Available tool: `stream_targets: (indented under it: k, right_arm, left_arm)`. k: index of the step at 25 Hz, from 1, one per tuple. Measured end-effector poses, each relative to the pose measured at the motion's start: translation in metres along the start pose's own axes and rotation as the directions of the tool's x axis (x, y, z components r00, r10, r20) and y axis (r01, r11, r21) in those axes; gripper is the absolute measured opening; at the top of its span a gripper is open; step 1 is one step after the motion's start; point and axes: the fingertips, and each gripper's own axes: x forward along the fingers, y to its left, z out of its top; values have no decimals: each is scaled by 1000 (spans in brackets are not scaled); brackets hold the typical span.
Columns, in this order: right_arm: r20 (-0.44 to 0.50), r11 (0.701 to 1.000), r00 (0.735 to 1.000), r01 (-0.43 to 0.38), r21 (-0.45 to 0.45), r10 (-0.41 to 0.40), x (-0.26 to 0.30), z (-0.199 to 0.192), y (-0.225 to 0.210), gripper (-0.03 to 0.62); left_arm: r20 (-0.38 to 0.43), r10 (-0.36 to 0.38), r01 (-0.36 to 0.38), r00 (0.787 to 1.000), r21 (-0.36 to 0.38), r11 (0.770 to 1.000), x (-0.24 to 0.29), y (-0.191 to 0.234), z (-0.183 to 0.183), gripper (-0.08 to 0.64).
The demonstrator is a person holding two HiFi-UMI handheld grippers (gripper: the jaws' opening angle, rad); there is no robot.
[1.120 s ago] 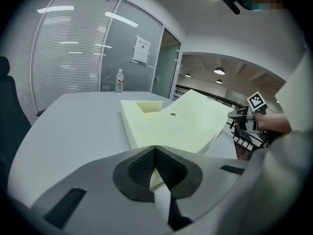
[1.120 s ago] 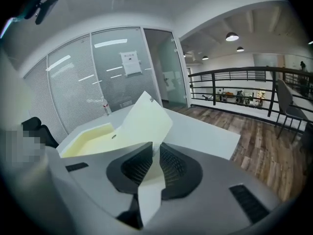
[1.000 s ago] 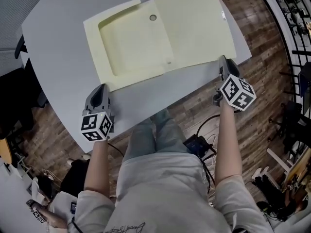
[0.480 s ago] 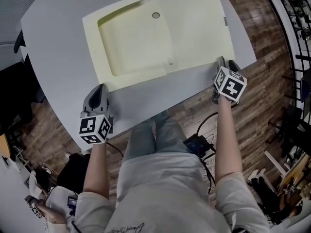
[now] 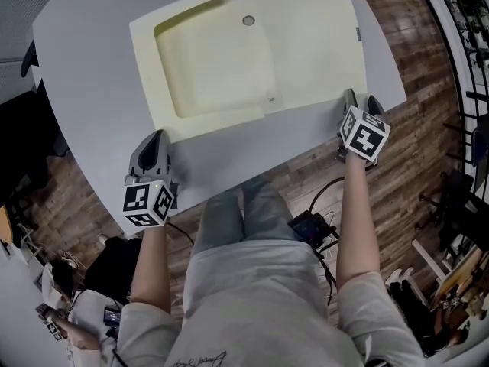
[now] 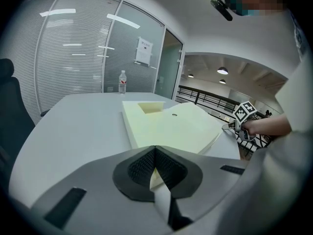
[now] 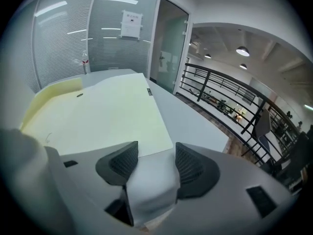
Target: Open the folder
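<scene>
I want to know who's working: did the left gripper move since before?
No. The left gripper sits at the same spot on the table's near edge, just below the folder's corner.

A pale grey table with rounded corners stands on a wooden floor. A light yellow folder lies open and flat on it, both halves spread side by side. Its right half reaches close to the table's right edge, and its left half shows a raised inner panel. A clear bottle stands upright at the far end of the table, well apart from the folder.
</scene>
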Motion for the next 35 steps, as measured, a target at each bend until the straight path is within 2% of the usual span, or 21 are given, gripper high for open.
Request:
stream_targets:
  k: [2,5,8,9,17,30,35]
  right_arm:
    - [21,994,1000,1,-107,1,-1,4,4,250]
    - [32,968,999,-21,-252,30,-3,6,21,161]
    - [16,955,998,-59,-291,67,-3,4,38,28]
    - [10,954,998,-63,-292,68,-2,4,40,21]
    - [-59,957,990,-135,-257,124,5,1,35,21]
    - [-76,955,990,-132,-266,116,3,5,35,21]
    - [-59,958,992,-122,-260,110,-3,13,33,21]
  left_arm:
    - [0,0,0,1000,1,1000,0,0,0,9]
    - [1,0,0,1000,1,1000,-2,2,0,9]
    - [0,-2,2,1000,0,1000,-1,0,-1,9]
    - [-1,-3,3,1000,1,1000,-1,0,-1,9]
    - [1,2,-2,1000,-11,1000,0,0,-2,9]
    - [-11,-8,7,1000,-54,999,-1,0,1,9]
    - [-37,-22,20,999,-33,999,0,-2,0,9]
